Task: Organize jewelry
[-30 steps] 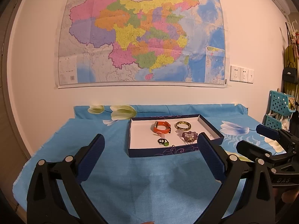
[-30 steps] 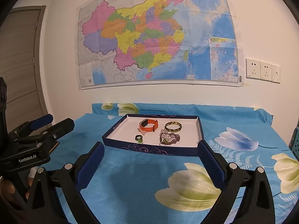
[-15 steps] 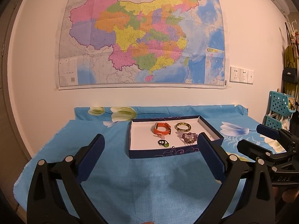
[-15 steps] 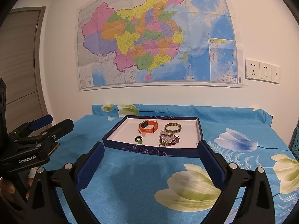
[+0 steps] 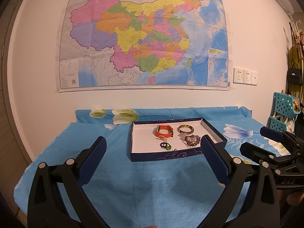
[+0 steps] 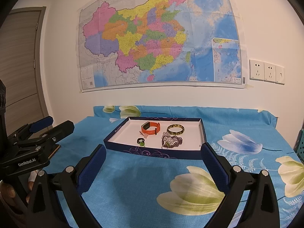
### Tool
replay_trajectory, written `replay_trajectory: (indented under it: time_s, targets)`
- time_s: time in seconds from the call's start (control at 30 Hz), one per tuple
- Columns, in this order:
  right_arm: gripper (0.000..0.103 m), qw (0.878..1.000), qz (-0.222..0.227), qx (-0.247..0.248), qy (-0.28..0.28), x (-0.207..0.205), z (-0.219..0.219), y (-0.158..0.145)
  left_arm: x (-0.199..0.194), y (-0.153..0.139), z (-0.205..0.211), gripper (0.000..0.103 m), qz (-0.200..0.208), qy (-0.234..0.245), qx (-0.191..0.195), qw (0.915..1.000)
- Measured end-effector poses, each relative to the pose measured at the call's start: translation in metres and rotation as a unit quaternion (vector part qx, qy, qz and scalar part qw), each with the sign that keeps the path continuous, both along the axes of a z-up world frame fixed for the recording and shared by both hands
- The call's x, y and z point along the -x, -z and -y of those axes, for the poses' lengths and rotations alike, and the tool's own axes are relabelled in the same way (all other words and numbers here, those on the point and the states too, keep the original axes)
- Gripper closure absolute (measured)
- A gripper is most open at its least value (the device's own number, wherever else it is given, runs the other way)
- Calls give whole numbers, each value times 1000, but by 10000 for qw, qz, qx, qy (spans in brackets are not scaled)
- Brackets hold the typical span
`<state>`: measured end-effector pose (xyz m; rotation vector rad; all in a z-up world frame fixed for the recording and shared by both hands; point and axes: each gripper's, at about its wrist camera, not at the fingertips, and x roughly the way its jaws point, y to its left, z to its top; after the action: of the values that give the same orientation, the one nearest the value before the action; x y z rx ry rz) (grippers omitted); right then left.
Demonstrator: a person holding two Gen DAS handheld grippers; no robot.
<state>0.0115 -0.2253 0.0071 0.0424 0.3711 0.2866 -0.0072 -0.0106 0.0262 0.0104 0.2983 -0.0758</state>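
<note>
Spread wide and holding nothing: left gripper (image 5: 152, 157) and right gripper (image 6: 152, 160), both short of the navy tray (image 5: 163, 155) on a blue floral cloth (image 5: 133, 180).

Inside the tray, loose on the white floor: orange watch band (image 5: 165, 131), green bangle (image 5: 185, 128), dark bead bracelet (image 5: 192, 139) tangled with clear beads, small dark ring with green stone (image 5: 165, 145).

Likely trouble ahead: ring and bracelet lying near the tray's front wall, so fingertips coming in low probably catching the rim and shoving the light tray across the cloth. Also a risk of snagging two pieces at once, given the bead bracelet touching the clear beads and sitting just beside the bangle. Possibly too small a ring for broad padded fingers; a pinch off-centre apt to flick it away.

Pose: both tools held level, pointing toward the wall with the map (image 6: 157, 38), left one aimed left of the tray, right one nearly square to it. Seen from the right wrist, the left tool at the far left edge, gripped from below by a hand (image 6: 11, 191).
</note>
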Motion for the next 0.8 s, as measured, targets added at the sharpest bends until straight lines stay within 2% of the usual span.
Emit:
replay_trajectory:
  time_s: [0.8]
  targets:
    - [7,10000,-8,-39,11,-2,2,3,-1,0,1,5,-5,6,-6,10000]
